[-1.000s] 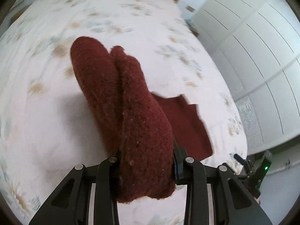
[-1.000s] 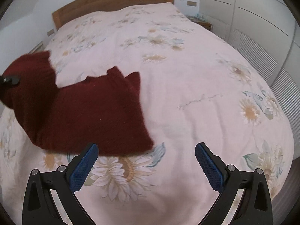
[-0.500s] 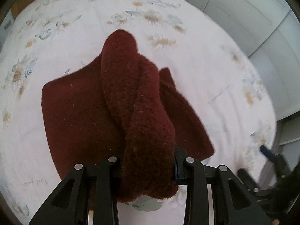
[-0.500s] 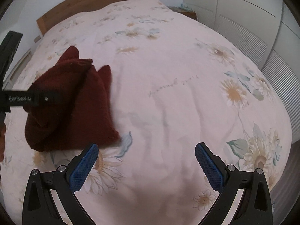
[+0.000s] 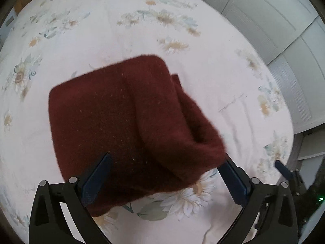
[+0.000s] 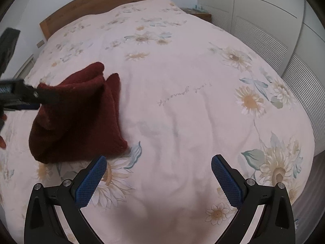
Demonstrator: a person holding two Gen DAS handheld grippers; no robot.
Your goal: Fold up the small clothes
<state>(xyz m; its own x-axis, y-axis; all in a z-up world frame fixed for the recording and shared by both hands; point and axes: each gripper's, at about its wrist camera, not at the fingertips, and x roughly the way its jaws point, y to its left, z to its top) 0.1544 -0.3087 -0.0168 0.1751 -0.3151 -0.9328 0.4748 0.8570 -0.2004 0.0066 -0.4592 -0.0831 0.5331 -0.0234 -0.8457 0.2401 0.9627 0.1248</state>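
A dark red knitted garment [image 5: 126, 126] lies folded over on the flowered bed cover [image 5: 142, 30]. My left gripper [image 5: 165, 160] hangs just above its near edge. Its jaws are opening and stand wide, with the garment's thick fold between and below them; the blue pads [image 5: 97, 174] do not press on it. In the right wrist view the garment [image 6: 81, 118] sits at the left, with the left gripper [image 6: 26, 95] over its far left side. My right gripper [image 6: 159, 159] is open over bare cover, just right of the garment's near corner, with nothing between its fingers.
The bed cover [image 6: 182, 101] spreads wide to the right of the garment. A wooden headboard [image 6: 101, 4] closes the far end. White wardrobe doors [image 6: 264, 20] and a small nightstand [image 6: 197, 13] stand beyond the bed's right edge.
The left gripper carried the bunched part of the garment across over the rest, lowered it and opened, letting it go. The right gripper stayed open and hardly moved.
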